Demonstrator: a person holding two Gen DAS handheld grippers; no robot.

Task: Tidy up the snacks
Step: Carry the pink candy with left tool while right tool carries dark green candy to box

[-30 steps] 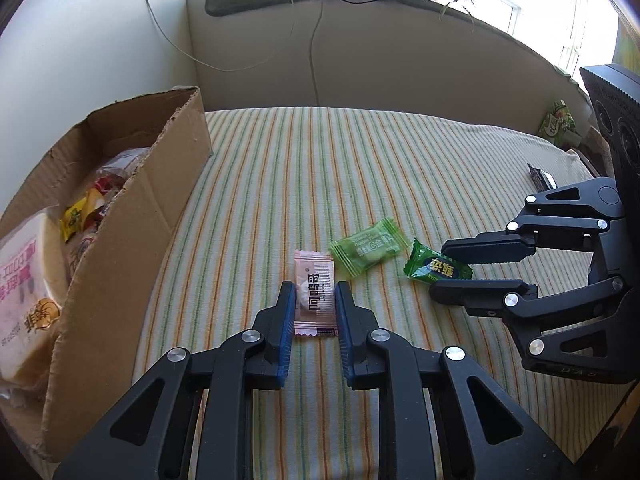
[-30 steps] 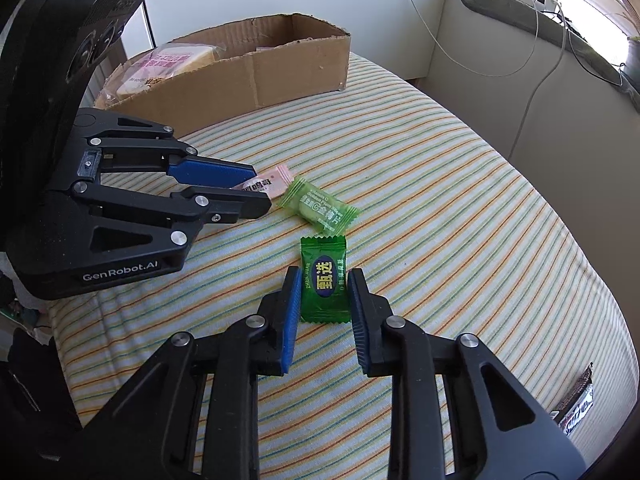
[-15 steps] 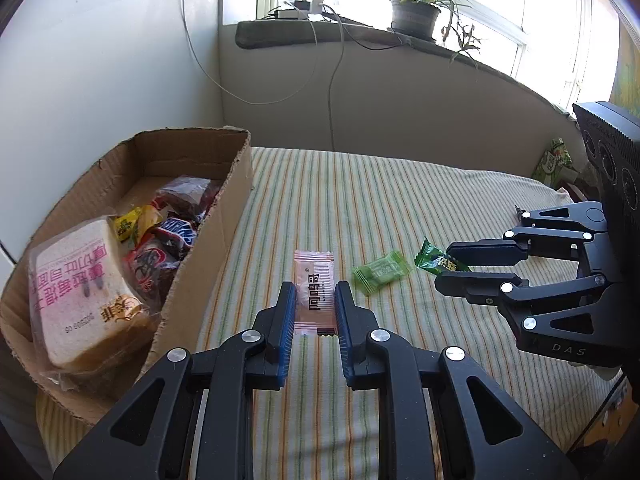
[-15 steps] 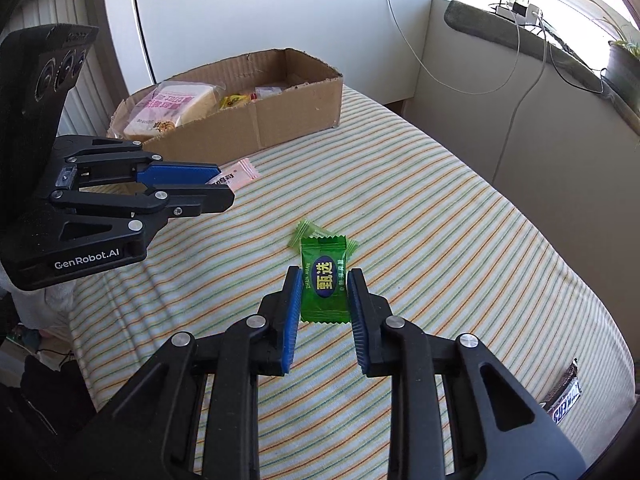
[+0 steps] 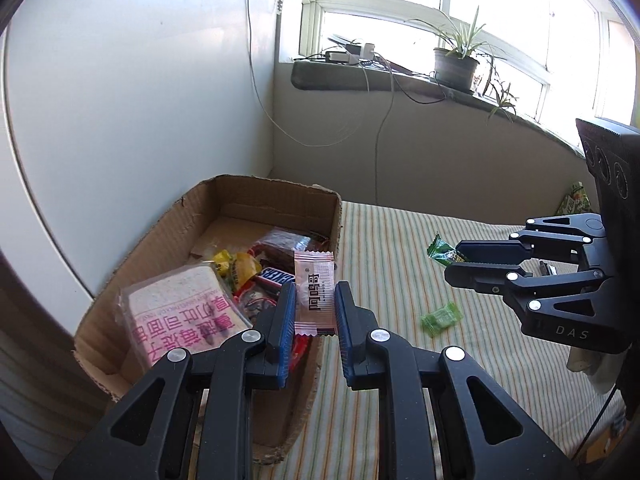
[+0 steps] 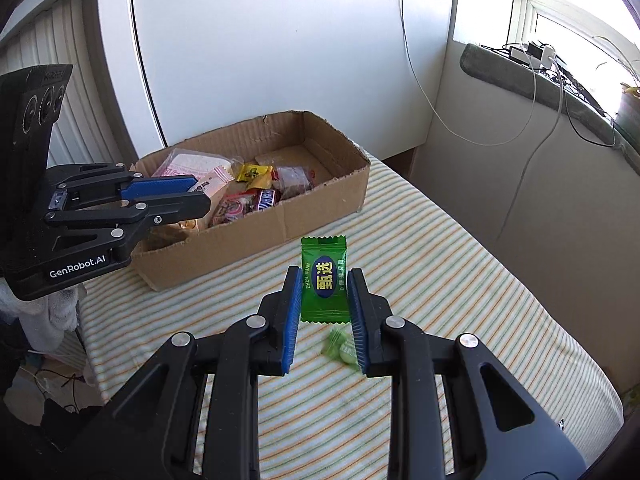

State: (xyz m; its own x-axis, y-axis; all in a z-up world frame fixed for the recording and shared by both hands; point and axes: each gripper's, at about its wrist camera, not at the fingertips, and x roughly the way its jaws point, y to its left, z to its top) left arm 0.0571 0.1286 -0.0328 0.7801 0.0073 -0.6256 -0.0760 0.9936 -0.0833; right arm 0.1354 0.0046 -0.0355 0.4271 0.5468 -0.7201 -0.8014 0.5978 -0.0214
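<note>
Left gripper [image 5: 315, 307] clamped on a pale pink rectangular candy sachet [image 5: 314, 294], lifted off the surface, held over the near wall of the open brown cardboard box [image 5: 276, 202]. Box holds a clear-wrapped bread slice with pink print [image 5: 182, 314], a yellow wrapper [image 5: 236, 266], a Snickers bar [image 5: 276, 276] and a dark clear-bagged snack [image 5: 284, 244].

Right gripper [image 6: 324, 290] clamped on a dark green foil candy packet with a blue oval label [image 6: 324, 280], held in the air above the striped cloth surface [image 6: 440, 280], beside the box.

A light green translucent wrapped candy [image 6: 340, 348] lies loose on the cloth, below the right fingers, well apart from the box.
</note>
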